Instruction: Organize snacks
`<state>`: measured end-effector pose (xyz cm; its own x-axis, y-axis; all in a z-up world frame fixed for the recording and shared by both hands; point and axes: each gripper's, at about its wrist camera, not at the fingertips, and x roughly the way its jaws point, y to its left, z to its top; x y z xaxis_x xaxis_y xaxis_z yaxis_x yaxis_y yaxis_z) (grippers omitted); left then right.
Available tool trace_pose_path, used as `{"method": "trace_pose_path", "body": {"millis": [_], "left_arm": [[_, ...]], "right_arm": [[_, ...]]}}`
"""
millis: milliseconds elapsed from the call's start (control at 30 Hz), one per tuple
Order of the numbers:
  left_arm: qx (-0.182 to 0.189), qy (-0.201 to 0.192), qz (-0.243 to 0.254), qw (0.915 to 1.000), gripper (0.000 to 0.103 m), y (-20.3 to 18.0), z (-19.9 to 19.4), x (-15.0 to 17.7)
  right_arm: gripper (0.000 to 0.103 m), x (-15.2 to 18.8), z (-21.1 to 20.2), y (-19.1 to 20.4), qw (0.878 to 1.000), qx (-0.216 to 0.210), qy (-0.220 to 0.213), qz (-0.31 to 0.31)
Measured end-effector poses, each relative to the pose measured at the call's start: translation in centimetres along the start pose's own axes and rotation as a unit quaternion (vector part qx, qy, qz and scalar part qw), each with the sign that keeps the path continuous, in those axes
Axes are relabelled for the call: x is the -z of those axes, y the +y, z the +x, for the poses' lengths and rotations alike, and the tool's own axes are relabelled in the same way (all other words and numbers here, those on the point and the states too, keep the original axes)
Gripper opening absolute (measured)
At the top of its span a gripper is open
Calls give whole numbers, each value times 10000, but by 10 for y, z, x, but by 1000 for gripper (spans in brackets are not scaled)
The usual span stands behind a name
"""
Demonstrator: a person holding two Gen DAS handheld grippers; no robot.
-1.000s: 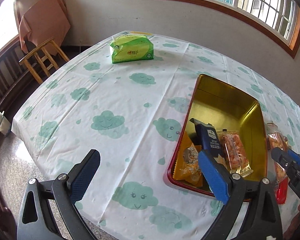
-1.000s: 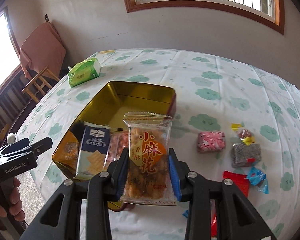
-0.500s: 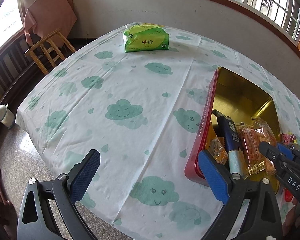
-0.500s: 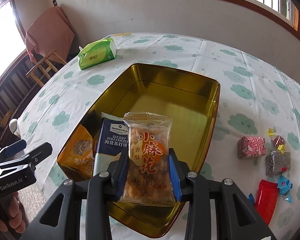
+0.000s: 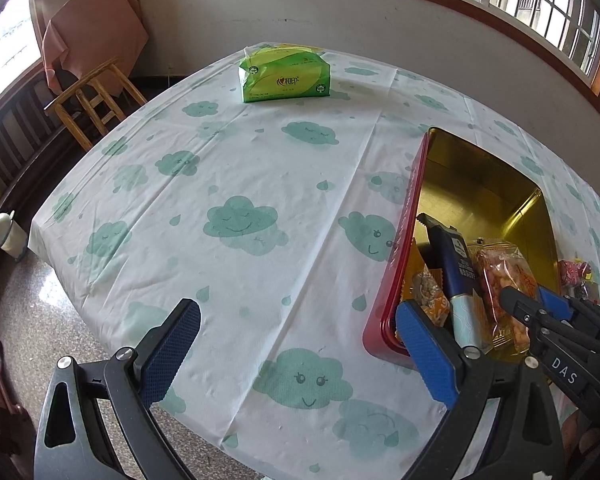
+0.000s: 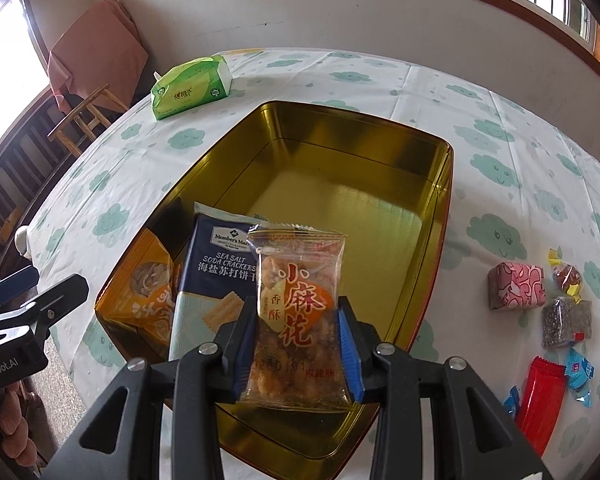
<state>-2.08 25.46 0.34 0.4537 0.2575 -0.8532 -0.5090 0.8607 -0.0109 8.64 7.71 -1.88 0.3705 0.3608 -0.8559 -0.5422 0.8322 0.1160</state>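
Right gripper [image 6: 298, 344] is clamped on the twist-snack packet [image 6: 296, 312], one pad on each long side edge. Packet stands upright between the jaws, long axis running up and away from us along the fingers, top seal farthest out.

Directly under and ahead of that gripper: the gold tin [image 6: 440, 216], open, its near end below the jaws. Packet hangs over the near part of the tin; we can't tell whether its bottom edge touches the floor yet.

Just left of the held packet, inside the tin: the cracker packet [image 6: 212, 280] leaning upright, then the orange packet [image 6: 148, 300] against the left wall. Both run the same way as ours, so our read is the next slot is immediately right of the crackers. Far half of the tin is bare.

Key relation: free floor lies straight down and slightly ahead of the right jaws. We judge the move needs a short drop and release, with no sideways travel.

Left gripper [image 5: 296, 356] is wide open, nothing between the pads, hovering over the tablecloth [image 5: 260, 160] with the tin off to its right. Right hand is clearly nearer the job.

Right of the right gripper, on the cloth: red packet [image 6: 540, 404], pink packet [image 6: 516, 286], small sweets [image 6: 566, 320], not yet boxed.

Far left: green tissue pack [image 6: 190, 86].
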Motion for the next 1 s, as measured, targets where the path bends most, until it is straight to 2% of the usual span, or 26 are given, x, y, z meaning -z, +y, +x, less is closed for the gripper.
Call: {"method": "trace_pose_path", "body": {"millis": [233,433,533,633,833,1000], "left_arm": [[26,-8,37,10000,97,-4,-2,0],[67,-64,35,10000,97,-8,-7,-1],[139,-83,78,9998,97,-14,-9,0],[206,-120,167,9996,97,-21,-13,1],[361,-207,388,9984,97,-40,-20,3],[463,-270,643,9965,97,-60,-25,7]], "right_arm": [[52,0,-8,2,9998,-69,-139,-131],[54,6,-41,-7,9984,65,-524,-185],[54,14,-58,-28,9979,143,-627,-5],[55,28,-72,-59,9968,441,-634,203],[55,63,-77,-133,9904,1042,-312,849],[55,86,-66,-164,9862,1184,-83,1154]]}}
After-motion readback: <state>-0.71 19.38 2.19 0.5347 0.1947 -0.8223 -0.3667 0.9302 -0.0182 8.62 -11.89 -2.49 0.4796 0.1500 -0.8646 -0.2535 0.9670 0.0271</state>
